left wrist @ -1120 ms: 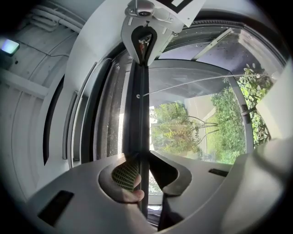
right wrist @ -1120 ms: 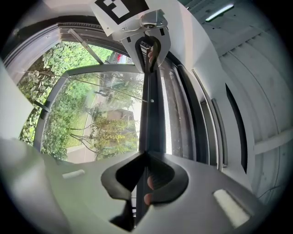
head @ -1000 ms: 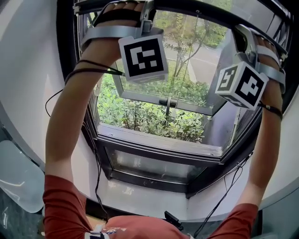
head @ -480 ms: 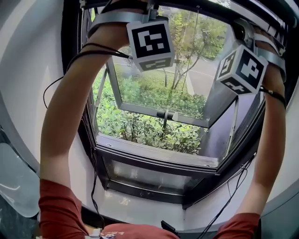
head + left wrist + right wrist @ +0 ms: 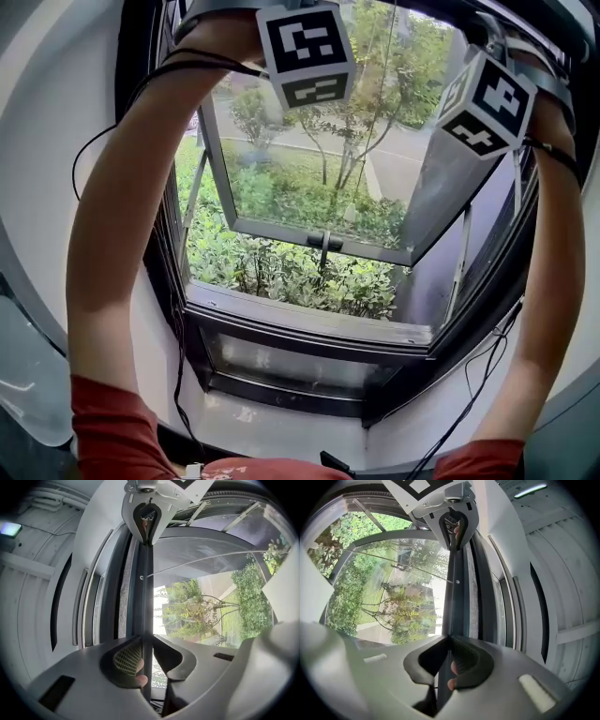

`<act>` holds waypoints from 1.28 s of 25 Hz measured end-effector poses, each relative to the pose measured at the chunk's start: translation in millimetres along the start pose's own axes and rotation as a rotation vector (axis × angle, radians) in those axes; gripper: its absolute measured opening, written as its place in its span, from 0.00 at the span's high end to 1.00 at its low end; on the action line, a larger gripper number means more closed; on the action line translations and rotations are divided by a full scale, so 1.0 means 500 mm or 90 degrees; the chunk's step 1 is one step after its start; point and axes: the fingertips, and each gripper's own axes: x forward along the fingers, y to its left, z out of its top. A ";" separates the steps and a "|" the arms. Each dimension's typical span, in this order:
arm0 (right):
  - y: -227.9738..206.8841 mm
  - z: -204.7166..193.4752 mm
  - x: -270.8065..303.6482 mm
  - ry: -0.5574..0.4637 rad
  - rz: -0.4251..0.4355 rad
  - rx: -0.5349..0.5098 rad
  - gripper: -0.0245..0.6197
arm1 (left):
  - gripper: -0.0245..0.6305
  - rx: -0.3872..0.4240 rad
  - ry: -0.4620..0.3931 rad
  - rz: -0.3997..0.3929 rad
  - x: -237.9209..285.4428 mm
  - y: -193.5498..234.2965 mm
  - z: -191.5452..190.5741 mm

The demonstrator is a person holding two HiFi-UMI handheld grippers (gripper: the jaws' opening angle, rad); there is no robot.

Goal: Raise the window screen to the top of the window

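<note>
Window screen, dark rail (image 5: 143, 592): runs up frame centre in both gripper views, beside the window frame (image 5: 93, 602). Left gripper (image 5: 144, 667): fingers clamped partway closed on the rail. Right gripper (image 5: 449, 667): fingers nearly together, pinching the same rail. Hazards: unequal lift would probably cock the rail and jam it in the frame; the thin pinch may slip off.

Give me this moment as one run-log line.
left tongs: shut on screen bar | right tongs: shut on screen bar | window sash: open outward
</note>
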 end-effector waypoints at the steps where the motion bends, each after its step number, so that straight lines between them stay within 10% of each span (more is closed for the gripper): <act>1: -0.006 0.000 0.004 0.001 -0.001 0.000 0.91 | 0.84 0.000 0.001 0.003 0.004 0.006 0.000; 26: -0.073 -0.010 0.060 0.017 -0.048 -0.003 0.89 | 0.83 0.007 0.005 0.052 0.052 0.073 0.010; 32: -0.076 -0.014 0.037 -0.013 -0.038 0.059 0.72 | 0.81 -0.038 -0.011 0.084 0.024 0.077 0.007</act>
